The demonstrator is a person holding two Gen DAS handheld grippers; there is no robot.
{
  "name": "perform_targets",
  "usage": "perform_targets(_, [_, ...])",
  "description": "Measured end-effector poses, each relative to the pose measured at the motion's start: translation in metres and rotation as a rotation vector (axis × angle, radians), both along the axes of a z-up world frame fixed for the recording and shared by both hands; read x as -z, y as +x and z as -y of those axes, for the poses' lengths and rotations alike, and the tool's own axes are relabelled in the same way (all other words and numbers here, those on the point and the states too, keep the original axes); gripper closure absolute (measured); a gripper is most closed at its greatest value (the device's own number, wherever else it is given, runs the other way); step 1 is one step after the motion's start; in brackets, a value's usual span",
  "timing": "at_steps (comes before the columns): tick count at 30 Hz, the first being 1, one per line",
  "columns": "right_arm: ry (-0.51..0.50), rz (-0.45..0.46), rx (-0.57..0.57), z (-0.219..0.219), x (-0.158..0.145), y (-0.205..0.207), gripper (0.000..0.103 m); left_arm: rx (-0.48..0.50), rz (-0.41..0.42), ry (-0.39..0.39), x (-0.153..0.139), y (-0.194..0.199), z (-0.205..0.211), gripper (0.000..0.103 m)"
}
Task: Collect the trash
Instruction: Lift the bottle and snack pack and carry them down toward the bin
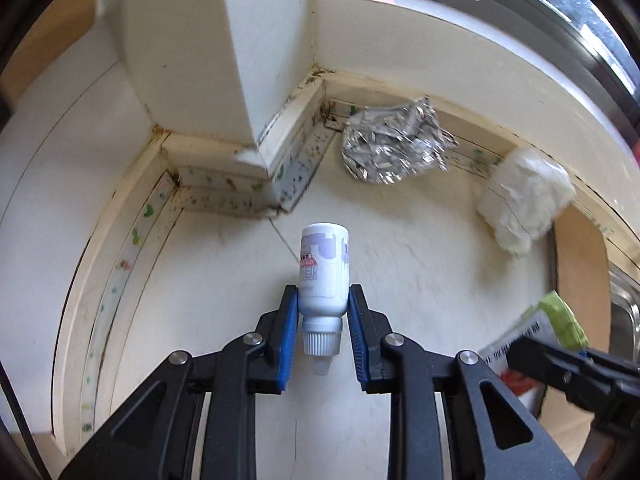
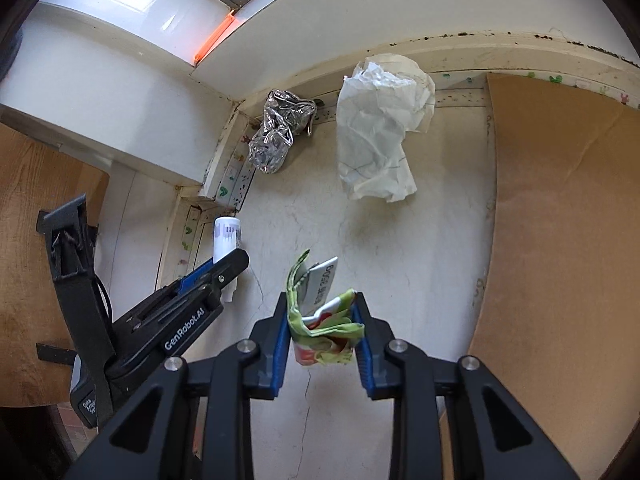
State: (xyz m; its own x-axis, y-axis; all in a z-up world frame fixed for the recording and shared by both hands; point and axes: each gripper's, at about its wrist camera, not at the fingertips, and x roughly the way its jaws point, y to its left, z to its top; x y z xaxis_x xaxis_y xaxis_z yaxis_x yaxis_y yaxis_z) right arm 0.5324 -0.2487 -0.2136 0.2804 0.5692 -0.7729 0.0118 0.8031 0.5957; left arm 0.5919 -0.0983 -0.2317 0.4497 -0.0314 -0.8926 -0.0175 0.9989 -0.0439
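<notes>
Both claws are full: left claw grips bottle, right claw pinches wrapper. Keep squeezing, bin both before grabbing foil.

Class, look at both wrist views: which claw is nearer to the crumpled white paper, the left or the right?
Right, probably. The right claw, shut on a green wrapper, faces the crumpled white paper almost straight ahead. The left claw, gripping a white bottle, has it well off to its right.

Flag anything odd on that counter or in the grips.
Dark specks and grime line the wall trim at the counter corner. Crumpled foil and a paper wad lie loose. The white bottle sits cap-first in the left gripper.
</notes>
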Motion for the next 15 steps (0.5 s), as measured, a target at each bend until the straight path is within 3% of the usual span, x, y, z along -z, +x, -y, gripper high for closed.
perform_targets(7, [0.032,0.023,0.015,-0.005,-0.015,-0.042,0.075,0.048,0.005,-0.085,-0.02,-0.066,-0.001,0.081])
perform_targets(15, [0.052,0.054,0.048,-0.018,-0.037,-0.118,0.075,0.148,0.046,-0.119,-0.056,-0.151,-0.018,0.081])
